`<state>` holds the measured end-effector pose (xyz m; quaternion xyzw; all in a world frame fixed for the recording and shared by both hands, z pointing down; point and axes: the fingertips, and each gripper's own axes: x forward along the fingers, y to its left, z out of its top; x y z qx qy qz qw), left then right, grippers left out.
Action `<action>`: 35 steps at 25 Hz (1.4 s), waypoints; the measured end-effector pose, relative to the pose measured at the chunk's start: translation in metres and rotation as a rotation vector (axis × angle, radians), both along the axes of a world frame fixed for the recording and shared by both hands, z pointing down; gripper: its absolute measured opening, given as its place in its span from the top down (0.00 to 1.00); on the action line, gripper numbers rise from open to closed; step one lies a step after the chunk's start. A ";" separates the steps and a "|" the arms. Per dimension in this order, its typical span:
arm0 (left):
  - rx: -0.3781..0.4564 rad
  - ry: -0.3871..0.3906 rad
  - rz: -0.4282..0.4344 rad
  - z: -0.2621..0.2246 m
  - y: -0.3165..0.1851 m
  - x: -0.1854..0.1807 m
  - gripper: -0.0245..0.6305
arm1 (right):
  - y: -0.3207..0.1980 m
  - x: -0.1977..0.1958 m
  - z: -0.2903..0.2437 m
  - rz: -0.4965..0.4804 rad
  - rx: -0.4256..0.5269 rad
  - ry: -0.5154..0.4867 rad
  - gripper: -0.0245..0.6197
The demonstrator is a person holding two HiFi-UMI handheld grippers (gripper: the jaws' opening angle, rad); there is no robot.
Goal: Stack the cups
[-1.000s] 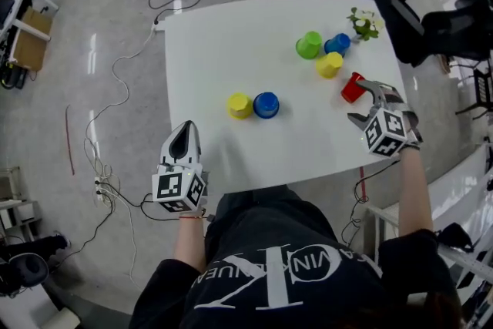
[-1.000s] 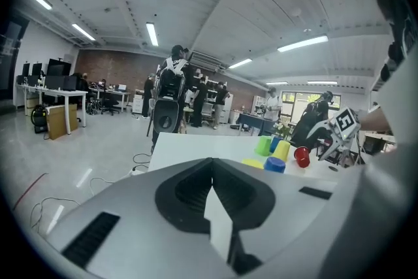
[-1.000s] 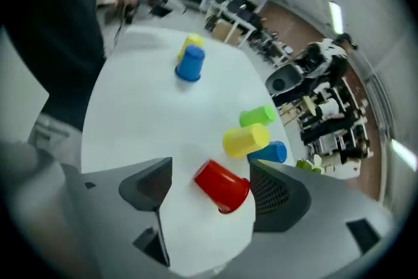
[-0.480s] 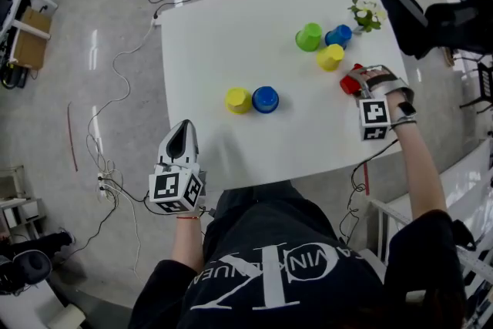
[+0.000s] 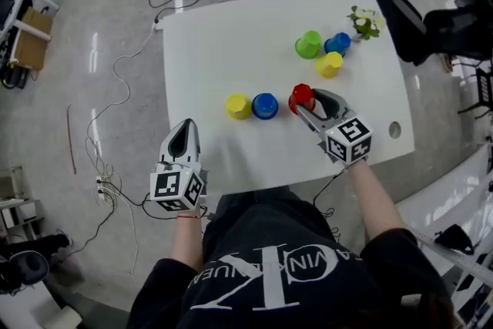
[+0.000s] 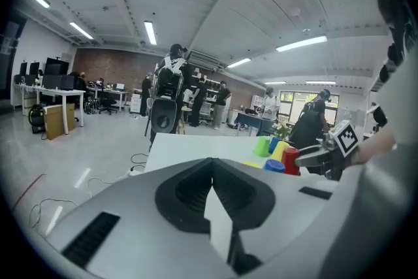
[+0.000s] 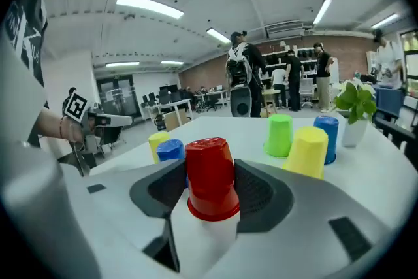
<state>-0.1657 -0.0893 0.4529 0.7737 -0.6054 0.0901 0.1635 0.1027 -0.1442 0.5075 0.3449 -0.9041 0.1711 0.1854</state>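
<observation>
We hold the right claw [image 5: 308, 102], its jaws just closed in, clamped on the upside-down red cup [image 7: 210, 173] beside the centre blue cup [image 5: 265, 105]; our left claw [image 5: 185, 132], lower left, is pressed together.

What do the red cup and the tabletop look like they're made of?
Red cup: probably thin plastic, smooth and slightly glossy, judging by its even colour, soft highlights and thin flared rim. Tabletop: a smooth white surface, likely laminate or painted board. It looks uniform with a faint sheen, but what lies under the surface cannot be told.
</observation>
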 end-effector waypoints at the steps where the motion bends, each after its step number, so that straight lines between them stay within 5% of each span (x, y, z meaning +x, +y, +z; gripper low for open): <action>1: 0.000 0.000 0.000 0.000 0.000 0.000 0.96 | 0.004 -0.005 0.006 -0.005 0.010 0.013 0.59; 6: -0.010 0.000 -0.006 0.004 0.001 -0.002 0.96 | 0.021 -0.010 0.025 -0.025 0.079 0.141 0.61; 31: -0.023 0.005 0.011 0.009 -0.009 0.001 0.96 | 0.016 -0.021 0.026 -0.042 0.060 0.130 0.60; 35: -0.028 0.006 0.018 0.011 -0.010 0.003 0.96 | 0.016 -0.019 0.017 -0.037 0.060 0.067 0.55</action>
